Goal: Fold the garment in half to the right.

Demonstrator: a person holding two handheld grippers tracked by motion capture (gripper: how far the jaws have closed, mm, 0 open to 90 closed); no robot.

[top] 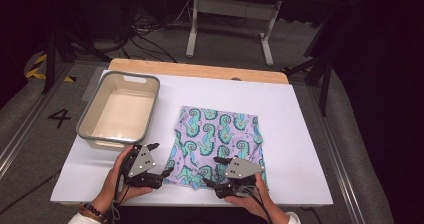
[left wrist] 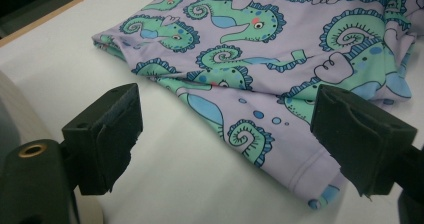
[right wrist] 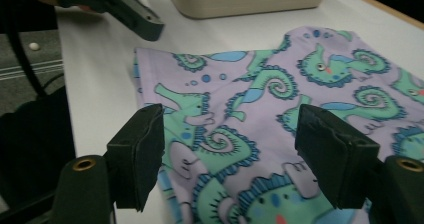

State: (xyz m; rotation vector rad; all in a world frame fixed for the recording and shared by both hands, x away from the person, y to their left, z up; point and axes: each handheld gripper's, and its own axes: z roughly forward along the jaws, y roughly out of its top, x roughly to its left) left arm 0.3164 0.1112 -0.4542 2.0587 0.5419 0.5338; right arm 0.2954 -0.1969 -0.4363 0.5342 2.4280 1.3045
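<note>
Dark room beyond a white-topped desk with a wooden far edge, cables and the legs of another table just visible on the grey floor behind. Near the middle of the desk, a folded lilac cloth printed with green seahorses, lying flat, its near edge partly covered from above by both tools. Left of it, a grey tub, pale inside, contents impossible to make out. Left gripper at the cloth's near left corner, jaws wide apart, nothing between the pads; in its own view, one jaw over bare desk, the other over the hemmed corner, actual contact hard to judge. Right gripper at the near edge of the cloth, jaws apart though narrower, pads not pressing; in its own view, fabric spread below and between the jaws, lower edge cut off by the frame. Far off in that view, the left gripper's tip and the tub's wall, both cropped at the top. Forearms and hands entering from the bottom, partly out of frame.
</note>
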